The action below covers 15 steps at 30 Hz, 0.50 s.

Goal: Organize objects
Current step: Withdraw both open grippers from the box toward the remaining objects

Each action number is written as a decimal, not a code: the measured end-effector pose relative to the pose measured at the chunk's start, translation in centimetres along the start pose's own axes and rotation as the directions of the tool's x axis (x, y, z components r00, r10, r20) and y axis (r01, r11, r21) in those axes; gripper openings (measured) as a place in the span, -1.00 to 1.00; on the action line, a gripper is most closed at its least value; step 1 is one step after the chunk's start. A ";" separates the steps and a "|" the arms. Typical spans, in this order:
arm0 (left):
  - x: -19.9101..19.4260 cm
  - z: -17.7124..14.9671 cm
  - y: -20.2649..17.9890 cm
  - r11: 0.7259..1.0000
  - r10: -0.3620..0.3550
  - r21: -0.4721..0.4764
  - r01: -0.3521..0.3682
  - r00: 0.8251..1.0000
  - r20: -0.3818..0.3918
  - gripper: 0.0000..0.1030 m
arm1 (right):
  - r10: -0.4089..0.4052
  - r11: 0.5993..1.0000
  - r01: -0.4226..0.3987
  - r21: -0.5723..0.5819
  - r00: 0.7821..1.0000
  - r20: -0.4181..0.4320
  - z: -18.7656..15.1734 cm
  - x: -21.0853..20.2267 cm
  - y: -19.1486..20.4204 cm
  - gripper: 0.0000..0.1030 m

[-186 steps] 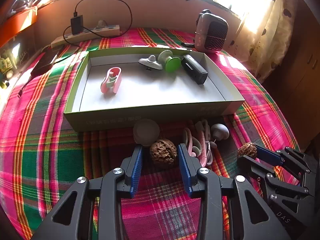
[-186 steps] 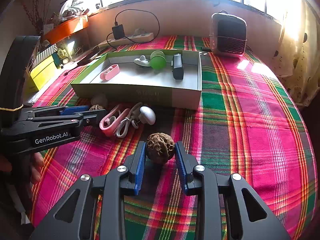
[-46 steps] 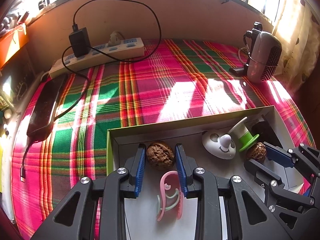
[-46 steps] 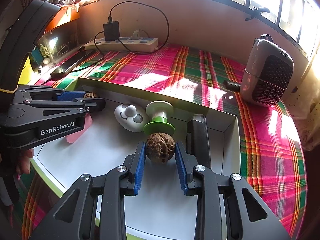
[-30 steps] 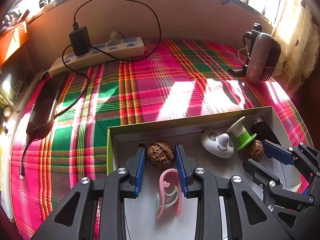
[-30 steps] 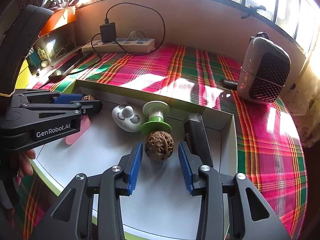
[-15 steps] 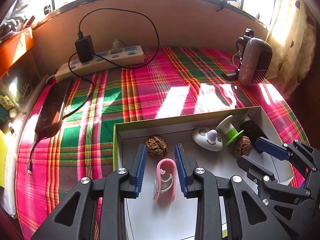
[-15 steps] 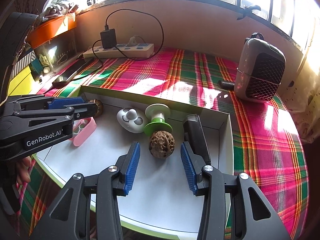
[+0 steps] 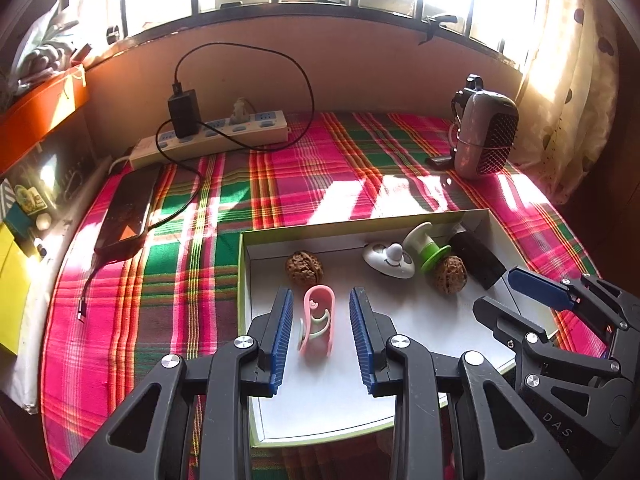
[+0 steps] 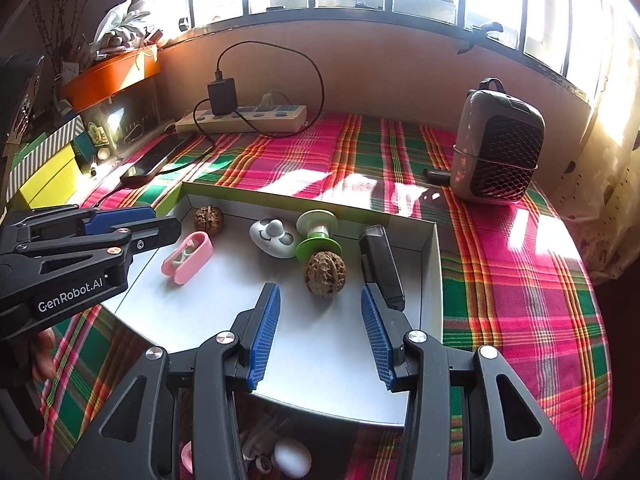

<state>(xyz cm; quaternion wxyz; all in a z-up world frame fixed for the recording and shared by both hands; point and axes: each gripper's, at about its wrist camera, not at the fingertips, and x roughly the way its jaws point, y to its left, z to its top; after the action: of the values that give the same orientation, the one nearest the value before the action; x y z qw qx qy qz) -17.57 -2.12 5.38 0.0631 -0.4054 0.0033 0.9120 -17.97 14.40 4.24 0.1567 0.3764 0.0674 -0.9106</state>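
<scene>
A shallow green-edged box [image 9: 241, 280] [image 10: 434, 264] lies on the plaid cloth. Inside it are two walnuts: one at the far left corner [image 9: 304, 267] [image 10: 208, 219], one beside the green-and-white spool [image 9: 451, 274] [image 10: 325, 274]. A pink clip [image 9: 319, 316] [image 10: 187, 257], a white smiley piece [image 9: 388, 260] [image 10: 274, 237], the spool [image 9: 426, 247] [image 10: 318, 235] and a black block [image 9: 476, 259] [image 10: 380, 266] also lie inside. My left gripper [image 9: 320, 312] [image 10: 136, 222] is open and empty above the pink clip. My right gripper [image 10: 320, 304] [image 9: 508, 288] is open and empty just behind its walnut.
A power strip [image 9: 212, 136] with a black charger, a phone [image 9: 126, 208] and a small grey heater [image 10: 496, 148] stand on the cloth behind the box. Pink and white items [image 10: 280, 456] lie on the cloth in front of the box, under my right gripper.
Both grippers opened, let go of their walnuts inside the box, and have drawn back and up. The walnuts rest on the box floor.
</scene>
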 end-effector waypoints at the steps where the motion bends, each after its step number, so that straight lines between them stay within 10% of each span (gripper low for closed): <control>1: -0.3 -0.2 -0.1 1.000 -0.001 -0.001 0.001 1.000 0.001 -0.46 | 0.000 1.000 0.000 0.001 1.000 0.003 -0.1 -0.3 0.0 -0.15; 15: -3.4 -3.0 -1.0 0.999 -0.044 -0.017 0.045 0.999 0.029 -0.47 | -0.028 0.999 0.027 0.026 0.999 0.032 -2.0 -3.9 -0.8 -0.15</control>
<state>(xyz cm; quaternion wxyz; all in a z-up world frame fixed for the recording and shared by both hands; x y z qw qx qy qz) -13.04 -1.68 5.92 0.0799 -0.3928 -0.0148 0.9160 -14.27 16.52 5.60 0.1404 0.3627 0.0582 -0.9194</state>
